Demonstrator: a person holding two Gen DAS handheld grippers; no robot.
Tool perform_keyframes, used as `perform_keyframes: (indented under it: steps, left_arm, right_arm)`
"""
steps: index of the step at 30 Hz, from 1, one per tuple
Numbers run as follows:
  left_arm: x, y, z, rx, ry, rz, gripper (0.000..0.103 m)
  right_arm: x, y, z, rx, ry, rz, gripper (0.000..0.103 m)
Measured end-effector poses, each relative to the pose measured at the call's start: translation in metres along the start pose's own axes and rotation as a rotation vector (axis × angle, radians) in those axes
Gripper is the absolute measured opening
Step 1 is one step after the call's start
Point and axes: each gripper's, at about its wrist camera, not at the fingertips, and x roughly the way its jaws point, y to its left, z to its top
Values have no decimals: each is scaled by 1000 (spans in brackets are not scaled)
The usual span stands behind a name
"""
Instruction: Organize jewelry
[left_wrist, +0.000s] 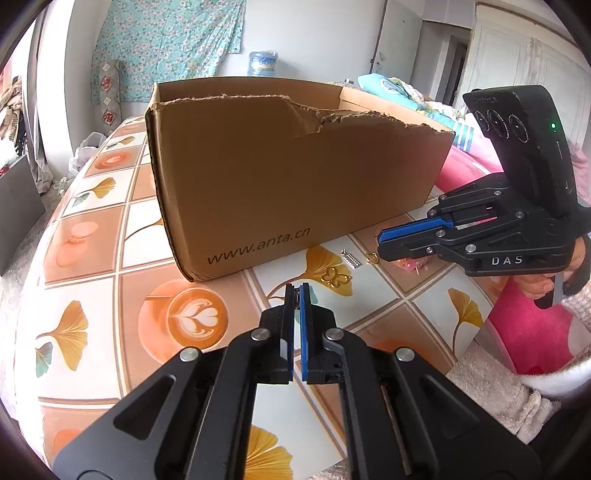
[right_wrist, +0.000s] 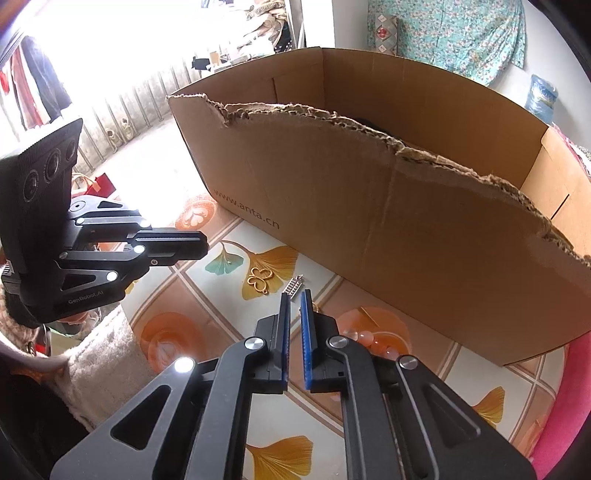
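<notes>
On the patterned tablecloth, in front of the torn cardboard box (left_wrist: 295, 177) (right_wrist: 406, 240), lie a gold butterfly-shaped pendant (left_wrist: 336, 277) (right_wrist: 259, 278), a small silver ladder-like clip (left_wrist: 351, 258) (right_wrist: 293, 288), a small gold ring (left_wrist: 372, 258) and pink beads (left_wrist: 410, 264) (right_wrist: 369, 341). My left gripper (left_wrist: 298, 291) (right_wrist: 205, 245) is shut and hovers just short of the pendant; a tiny dark bit shows between its tips and I cannot make it out. My right gripper (right_wrist: 295, 295) (left_wrist: 382, 240) points down at the clip, its blue pads a narrow gap apart with nothing between them.
The box stands close behind the jewelry, its near wall ragged and lower towards the right. A hand (left_wrist: 543, 288) in a fluffy sleeve (right_wrist: 103, 350) holds each gripper. Pink fabric (left_wrist: 532, 332) lies past the table's right edge. The table edge (left_wrist: 22, 295) curves away on the left.
</notes>
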Motion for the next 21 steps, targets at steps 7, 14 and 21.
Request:
perform_keyframes:
  steps: [7,14,21]
  left_arm:
    - [1,1,0,5,8,-8,2]
    - [1,2,1,2,2,-11,2]
    - [-3,1,1,7,-6,-11,2]
  right_arm:
    - [14,-6,7,-98,72,-1,18]
    - [22,-12,12,-147,113,57,12]
    - [11,-17,7,-107,86,59,12]
